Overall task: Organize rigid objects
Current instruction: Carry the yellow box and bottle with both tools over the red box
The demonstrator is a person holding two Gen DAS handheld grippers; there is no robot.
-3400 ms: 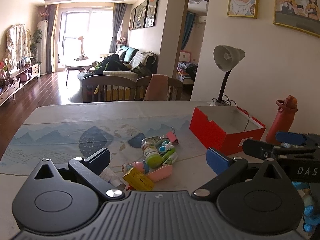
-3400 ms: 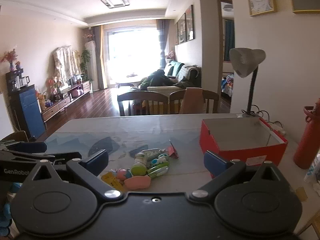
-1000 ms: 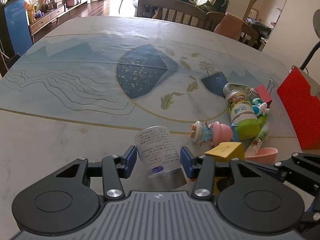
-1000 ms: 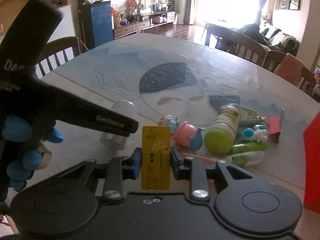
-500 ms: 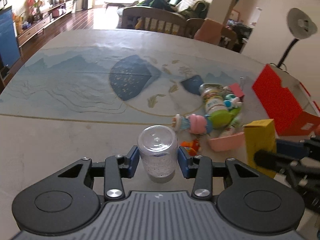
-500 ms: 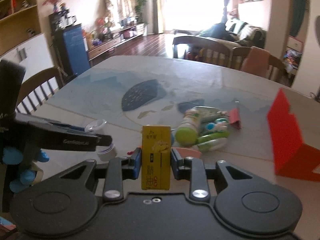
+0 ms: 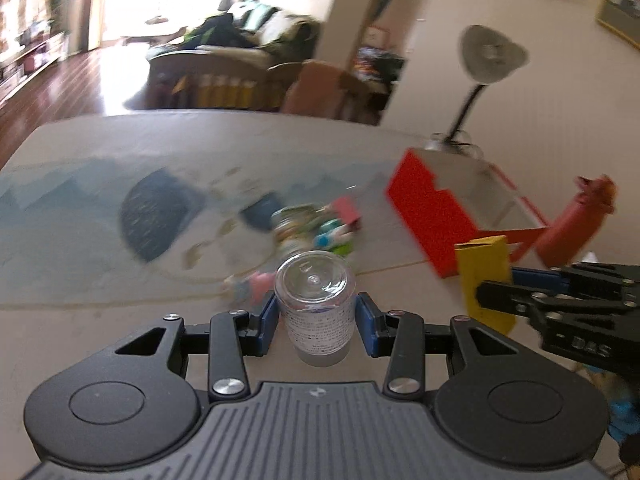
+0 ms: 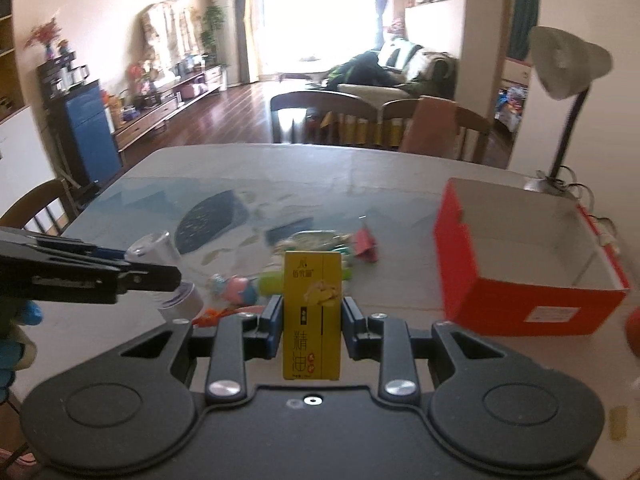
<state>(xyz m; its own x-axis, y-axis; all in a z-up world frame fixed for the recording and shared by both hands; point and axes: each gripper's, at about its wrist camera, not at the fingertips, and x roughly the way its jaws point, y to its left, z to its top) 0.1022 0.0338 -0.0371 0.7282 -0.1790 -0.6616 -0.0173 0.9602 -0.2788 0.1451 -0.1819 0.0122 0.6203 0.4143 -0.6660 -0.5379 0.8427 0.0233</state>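
My left gripper (image 7: 316, 318) is shut on a clear plastic bottle (image 7: 316, 300) with printed text, held above the table. The right gripper (image 8: 311, 322) is shut on a yellow carton (image 8: 312, 312), also lifted. In the left wrist view the carton (image 7: 486, 280) and the right gripper's black fingers (image 7: 560, 300) show at the right. In the right wrist view the bottle (image 8: 168, 276) sits in the left gripper's fingers (image 8: 100, 276) at the left. An open red box (image 8: 532, 260) stands on the table to the right. A pile of small items (image 8: 304, 264) lies in the middle: a green-capped bottle, tubes, a pink toy.
A red water bottle (image 7: 576, 220) stands right of the red box. A grey desk lamp (image 8: 568, 92) rises behind the box by the wall. Chairs (image 8: 376, 120) line the table's far edge. A blue-gloved hand (image 8: 16, 332) holds the left gripper.
Both grippers have risen from the table with their objects and swung toward the red box. The left gripper closed on the bottle and stood it upright.
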